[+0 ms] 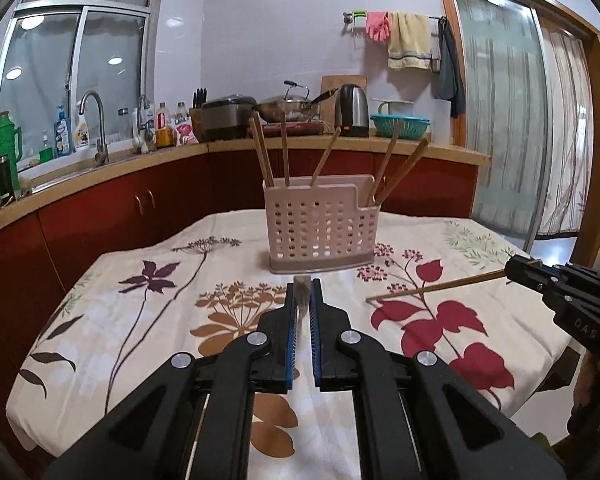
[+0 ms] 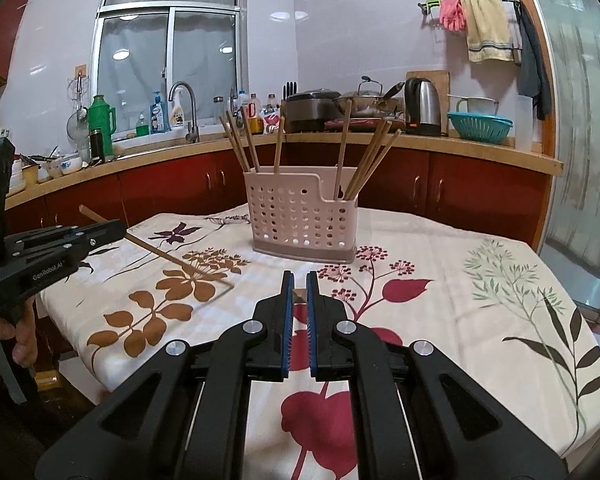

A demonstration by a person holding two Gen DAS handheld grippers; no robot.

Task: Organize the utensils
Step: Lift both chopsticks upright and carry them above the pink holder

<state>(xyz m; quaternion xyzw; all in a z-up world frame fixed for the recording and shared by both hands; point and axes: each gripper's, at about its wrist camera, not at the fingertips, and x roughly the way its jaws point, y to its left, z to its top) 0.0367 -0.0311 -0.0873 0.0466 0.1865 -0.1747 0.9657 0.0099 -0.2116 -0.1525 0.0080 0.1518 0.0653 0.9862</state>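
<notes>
Your left tongs (image 1: pixel 303 285) are pinching a chopstick that shows in the left wrist view only end-on, as a blurred sliver between the blue pads, just short of the pink perforated holder (image 1: pixel 322 227). That holder stands on the flowered tablecloth (image 1: pixel 148 280), and wooden chopsticks (image 1: pixel 396 172) lean out of it: three from its taller left section, the rest fanned from the lower right section. To the right of the holder, your right tongs (image 1: pixel 518 270) come in from the frame edge, clamped on a second chopstick (image 1: pixel 432 288) that slants down-left above the cloth, well apart from the holder.

From the right wrist view, your right tongs (image 2: pixel 299 280) are pressed nearly together on that chopstick, seen here only as a small brown end between the pads, with the holder (image 2: pixel 302 216) straight beyond them. This view shows what the other cannot: the full length of the chopstick (image 2: pixel 168 258) held by your left tongs (image 2: pixel 116 226), running from behind the jaws down-right over the brown flowers, left of the holder. It also shows your hand (image 2: pixel 20 340) on the left tongs' grip.
</notes>
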